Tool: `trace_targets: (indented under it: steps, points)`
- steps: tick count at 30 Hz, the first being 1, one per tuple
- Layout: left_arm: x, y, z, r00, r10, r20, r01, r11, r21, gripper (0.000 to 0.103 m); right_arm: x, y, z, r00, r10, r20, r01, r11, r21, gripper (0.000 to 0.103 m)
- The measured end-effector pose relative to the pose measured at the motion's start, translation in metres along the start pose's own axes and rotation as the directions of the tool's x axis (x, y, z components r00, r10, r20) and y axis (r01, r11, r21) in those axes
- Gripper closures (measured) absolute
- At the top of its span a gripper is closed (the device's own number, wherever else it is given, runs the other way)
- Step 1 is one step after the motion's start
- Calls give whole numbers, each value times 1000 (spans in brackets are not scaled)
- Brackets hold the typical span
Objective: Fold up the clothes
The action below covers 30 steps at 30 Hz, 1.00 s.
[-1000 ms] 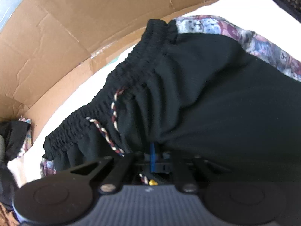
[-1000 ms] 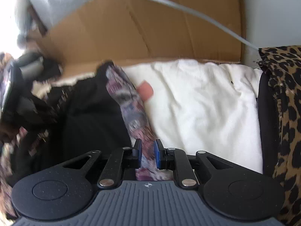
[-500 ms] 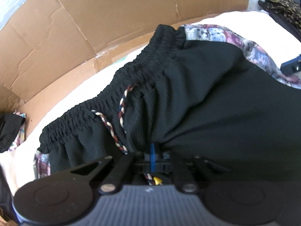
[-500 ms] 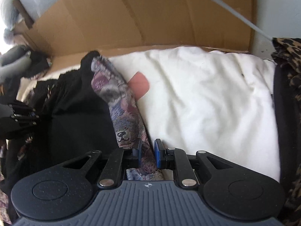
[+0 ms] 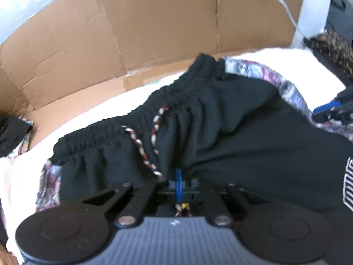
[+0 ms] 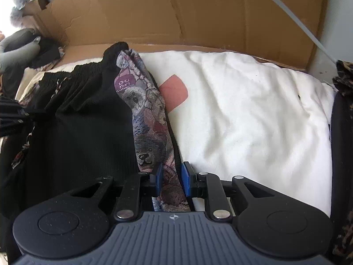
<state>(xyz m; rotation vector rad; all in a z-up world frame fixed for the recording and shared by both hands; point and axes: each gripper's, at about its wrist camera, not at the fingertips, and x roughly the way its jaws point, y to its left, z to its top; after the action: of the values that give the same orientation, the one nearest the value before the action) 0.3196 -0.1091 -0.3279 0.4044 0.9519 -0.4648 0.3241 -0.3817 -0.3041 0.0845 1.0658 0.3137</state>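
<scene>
Black shorts with an elastic waistband, a braided drawstring and a patterned tapestry side stripe lie on a white cloth. My left gripper is shut on the black fabric just below the waistband, the drawstring trailing between its jaws. In the right wrist view the same shorts spread to the left. My right gripper is shut on the patterned side stripe at the shorts' right edge. The right gripper also shows at the far right of the left wrist view.
A white cloth with a pink patch covers the surface. Brown cardboard stands behind it. Leopard-print fabric lies at the right edge. More dark clothing sits at the far left. A white cable crosses the cardboard.
Both grippers keep their hold on the shorts. The waistband has shifted right and lower in the left view, and the right gripper has come closer to the shorts, which spread flatter.
</scene>
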Motion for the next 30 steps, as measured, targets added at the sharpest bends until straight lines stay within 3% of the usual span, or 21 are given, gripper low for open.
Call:
trace_targets:
  steps: [1, 2, 7, 10, 14, 18, 21, 24, 30]
  points:
    - [-5, 5, -1, 1000, 14, 5, -14, 1000, -10, 94, 0, 2, 2, 1000, -1, -13, 1, 1000, -22, 99]
    - [-12, 9, -2, 999, 36, 6, -36, 999, -21, 92, 0, 4, 3, 1000, -4, -25, 3, 999, -40, 101]
    - [-43, 64, -16, 991, 127, -30, -130, 984, -121, 89, -12, 3, 14, 996, -81, -28, 79, 996, -52, 103]
    - [-52, 111, -25, 980, 192, -58, -200, 959, -200, 89, -19, 0, 19, 992, -120, -25, 118, 991, -56, 103]
    - [-63, 160, -44, 970, 224, -97, -243, 925, -292, 86, -22, 2, 22, 982, -190, -19, 187, 979, -84, 103]
    - [-63, 187, -64, 967, 217, -131, -250, 903, -349, 75, -22, 4, 28, 969, -247, -30, 242, 964, -108, 103]
    - [-67, 200, -81, 982, 143, -127, -184, 882, -434, 73, -21, 6, 29, 965, -256, -48, 250, 962, -112, 103]
    - [-58, 200, -93, 989, 86, -123, -135, 870, -474, 57, -20, 1, 30, 972, -226, -60, 221, 972, -80, 102]
    - [-45, 192, -115, 989, 36, -140, -102, 863, -495, 57, -18, -19, 23, 988, -124, -87, 130, 990, 59, 91]
